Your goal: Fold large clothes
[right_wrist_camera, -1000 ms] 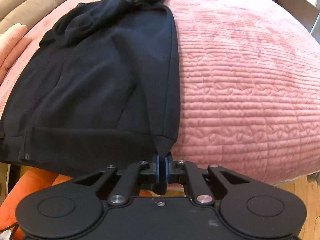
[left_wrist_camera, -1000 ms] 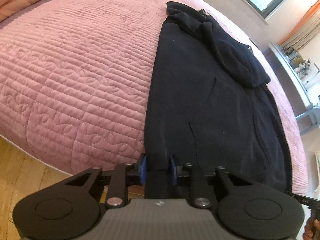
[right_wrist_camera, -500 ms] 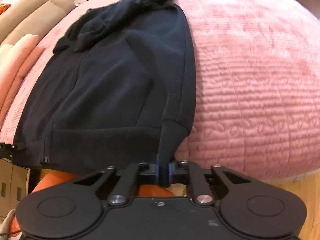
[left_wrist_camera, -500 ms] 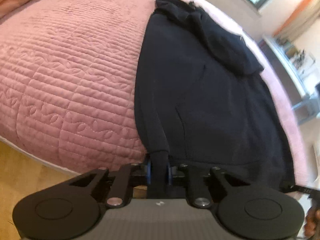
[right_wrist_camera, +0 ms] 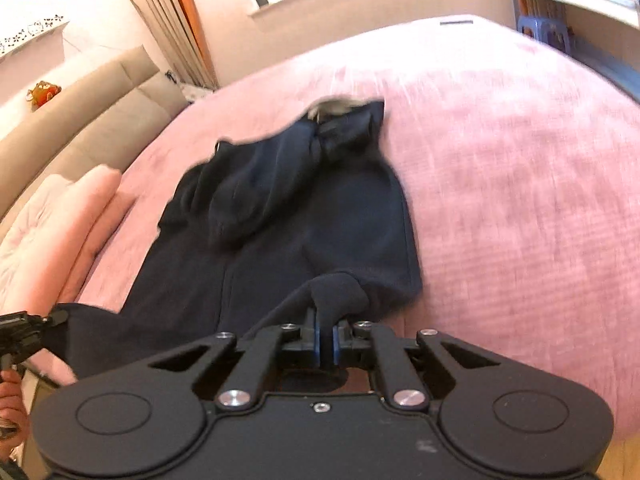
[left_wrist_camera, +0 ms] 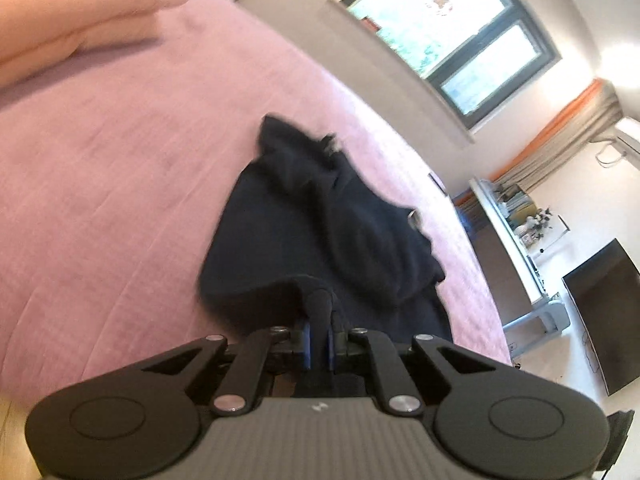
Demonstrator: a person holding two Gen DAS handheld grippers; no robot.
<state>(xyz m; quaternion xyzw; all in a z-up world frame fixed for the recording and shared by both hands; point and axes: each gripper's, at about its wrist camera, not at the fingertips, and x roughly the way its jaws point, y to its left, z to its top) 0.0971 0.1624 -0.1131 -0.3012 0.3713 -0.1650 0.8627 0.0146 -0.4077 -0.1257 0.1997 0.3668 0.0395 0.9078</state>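
A large dark navy hooded garment [left_wrist_camera: 320, 224] lies on the pink quilted bed [left_wrist_camera: 120, 200]. Its hood end is far from me and its hem end is near. My left gripper [left_wrist_camera: 319, 342] is shut on one hem corner and holds it lifted above the bed. My right gripper [right_wrist_camera: 325, 344] is shut on the other hem corner of the garment [right_wrist_camera: 304, 208], also lifted, so the near part arches up over the body. The left gripper [right_wrist_camera: 24, 328] shows at the left edge of the right wrist view.
Pink pillows [right_wrist_camera: 52, 232] and a beige headboard [right_wrist_camera: 80, 120] lie on one side of the bed. A window [left_wrist_camera: 452, 36], a shelf unit with objects [left_wrist_camera: 520, 232] and a dark TV screen [left_wrist_camera: 604, 320] stand beyond the bed. Both views are motion-blurred.
Both grippers have risen and moved forward over the bed with the hem corners. The near part of the garment has lifted off the bed edge and bends toward the hood end.
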